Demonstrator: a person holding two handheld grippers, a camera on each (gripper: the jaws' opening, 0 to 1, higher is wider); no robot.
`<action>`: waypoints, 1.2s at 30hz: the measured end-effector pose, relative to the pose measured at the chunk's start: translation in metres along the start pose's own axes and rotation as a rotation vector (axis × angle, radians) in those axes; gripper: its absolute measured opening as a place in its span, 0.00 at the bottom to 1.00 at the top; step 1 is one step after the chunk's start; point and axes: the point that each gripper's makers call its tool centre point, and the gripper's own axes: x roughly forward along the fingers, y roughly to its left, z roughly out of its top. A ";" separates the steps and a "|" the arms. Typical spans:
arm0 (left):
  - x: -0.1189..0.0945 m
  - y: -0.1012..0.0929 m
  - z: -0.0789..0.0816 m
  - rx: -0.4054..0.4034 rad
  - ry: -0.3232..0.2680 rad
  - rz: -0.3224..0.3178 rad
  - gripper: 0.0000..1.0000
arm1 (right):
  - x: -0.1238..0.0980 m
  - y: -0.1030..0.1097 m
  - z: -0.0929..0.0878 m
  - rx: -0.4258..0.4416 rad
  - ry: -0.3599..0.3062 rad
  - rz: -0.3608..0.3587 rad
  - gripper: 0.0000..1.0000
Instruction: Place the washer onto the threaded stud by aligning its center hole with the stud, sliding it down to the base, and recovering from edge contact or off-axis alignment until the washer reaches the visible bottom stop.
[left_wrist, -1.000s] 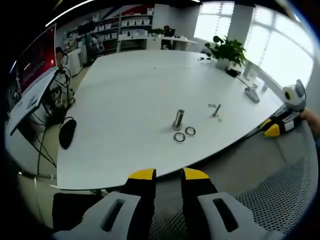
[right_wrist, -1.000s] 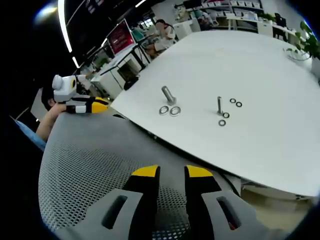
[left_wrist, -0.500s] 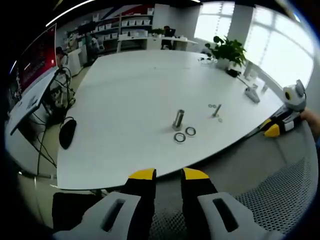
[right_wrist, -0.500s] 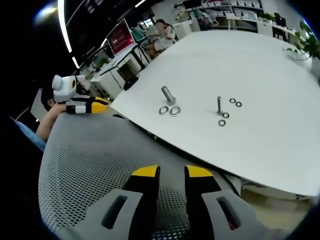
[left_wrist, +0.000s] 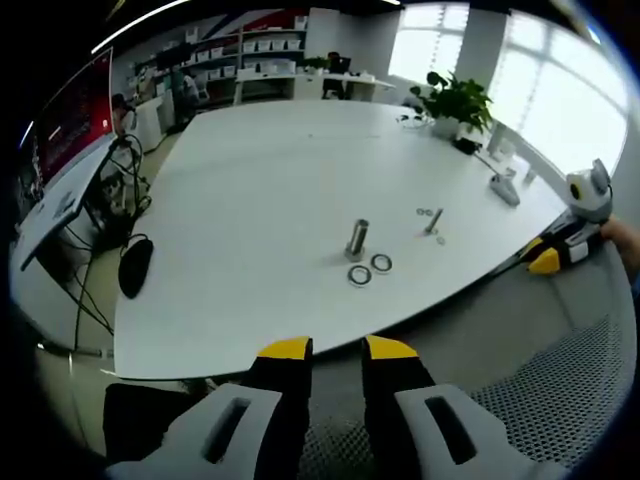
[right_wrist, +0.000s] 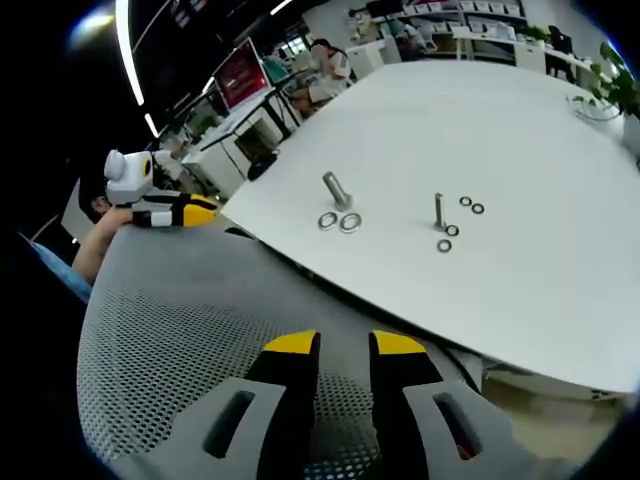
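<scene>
Left gripper (left_wrist: 336, 347): jaws held slightly apart, nothing between them, parked short of the white table (left_wrist: 250, 190) edge. Right gripper (right_wrist: 344, 343): jaws likewise slightly apart and empty, held over a grey mesh chair back (right_wrist: 170, 340).

Landmark: thick stud (left_wrist: 357, 238), standing upright near the table's near edge. 2 large washers (left_wrist: 359, 275) lie flat just beside its base on the gripper side, the second one (left_wrist: 381, 263) next to the first. In the right gripper view the same stud (right_wrist: 336, 190) and washer pair (right_wrist: 328, 220) are seen, well apart from the jaws.

Beyond the thick stud a thin stud (right_wrist: 438, 211) stands upright with 4 small washers scattered near it, e.g. one (right_wrist: 444, 245) near its base.

Each gripper is seen in the other's view: left (right_wrist: 200, 212), right (left_wrist: 545, 262), both off the table.

Change over the last 1 s: none. Both views are unchanged, no gripper motion, no part displaced. Judged: task not started; no washer picked, no washer on either stud. Next move likely an approach to a large washer; a flat washer on a bare table will be awkward to grip by its edge.
</scene>
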 end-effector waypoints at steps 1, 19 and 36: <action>0.000 0.000 0.000 0.000 0.000 0.000 0.17 | 0.000 0.000 0.000 0.000 0.000 0.000 0.22; 0.000 -0.001 0.000 0.002 0.003 -0.004 0.18 | 0.000 0.000 0.000 -0.002 0.002 0.000 0.22; 0.000 0.000 0.000 0.003 0.005 -0.003 0.17 | 0.001 -0.001 0.001 0.003 0.002 -0.009 0.22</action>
